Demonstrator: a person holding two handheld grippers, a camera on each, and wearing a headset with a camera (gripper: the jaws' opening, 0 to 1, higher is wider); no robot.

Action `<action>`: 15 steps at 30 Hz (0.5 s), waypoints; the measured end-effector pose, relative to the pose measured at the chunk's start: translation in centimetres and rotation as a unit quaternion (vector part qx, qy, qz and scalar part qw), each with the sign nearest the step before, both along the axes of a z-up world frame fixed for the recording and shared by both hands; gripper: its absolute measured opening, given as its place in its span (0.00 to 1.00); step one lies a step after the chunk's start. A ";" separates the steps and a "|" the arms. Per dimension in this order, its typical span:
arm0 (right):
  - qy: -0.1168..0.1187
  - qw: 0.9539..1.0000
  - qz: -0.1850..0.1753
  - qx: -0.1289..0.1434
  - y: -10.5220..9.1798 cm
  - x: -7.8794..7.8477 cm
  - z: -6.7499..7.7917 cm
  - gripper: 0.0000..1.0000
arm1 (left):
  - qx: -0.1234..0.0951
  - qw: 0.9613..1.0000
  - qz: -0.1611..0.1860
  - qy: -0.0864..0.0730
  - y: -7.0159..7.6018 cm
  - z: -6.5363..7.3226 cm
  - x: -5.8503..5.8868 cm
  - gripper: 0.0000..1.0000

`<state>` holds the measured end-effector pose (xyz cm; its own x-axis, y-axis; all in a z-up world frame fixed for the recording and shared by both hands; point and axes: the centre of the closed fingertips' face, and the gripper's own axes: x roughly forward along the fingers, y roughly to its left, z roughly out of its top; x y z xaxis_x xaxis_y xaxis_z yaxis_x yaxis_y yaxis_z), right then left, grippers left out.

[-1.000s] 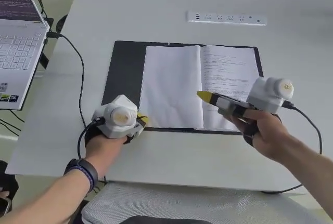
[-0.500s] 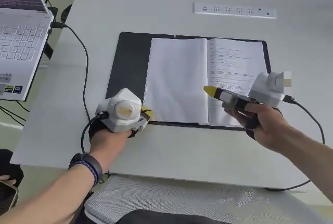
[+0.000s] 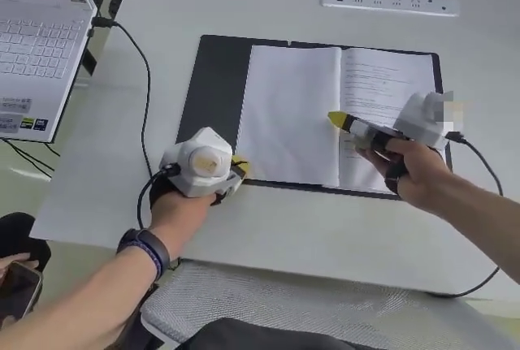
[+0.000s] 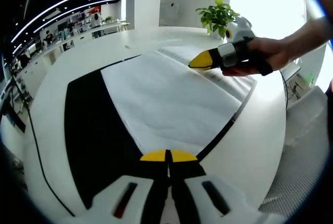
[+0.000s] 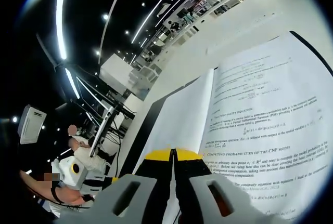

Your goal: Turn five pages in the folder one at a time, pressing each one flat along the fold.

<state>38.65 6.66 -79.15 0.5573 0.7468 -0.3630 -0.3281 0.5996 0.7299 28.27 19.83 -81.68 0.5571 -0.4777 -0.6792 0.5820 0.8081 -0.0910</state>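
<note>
Head view high, looking down; gripper views low, close, share folder [image 3: 215, 82].

The folder [image 3: 213, 82] lies open on the white worktop [image 3: 325, 228]. The right tool [image 3: 335, 119] has its yellow tip just beside the fold, over the printed page. The left tool [image 3: 238, 169] sits at the folder's near left edge. There's a laptop [image 3: 32, 49] top left and a power strip [image 3: 390, 1] at the back.

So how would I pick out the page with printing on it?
On the white table lies an open black folder. The printed page is its right-hand sheet, by the yellow-tipped right tool; lines of small text cover it, while its left neighbour is blank.
</note>
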 end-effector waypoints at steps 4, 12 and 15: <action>0.000 1.000 -0.018 0.014 0.0 0.4 0.2 0.00 | -0.001 1.000 0.001 0.001 0.0 0.0 0.0 0.00; 0.000 0.999 -0.025 0.020 0.2 1.1 0.3 0.00 | -0.004 1.000 0.001 0.003 0.0 -0.1 0.0 0.00; -0.003 0.999 -0.023 0.026 0.3 1.1 0.5 0.00 | -0.006 1.000 0.003 0.004 0.0 -0.1 0.0 0.00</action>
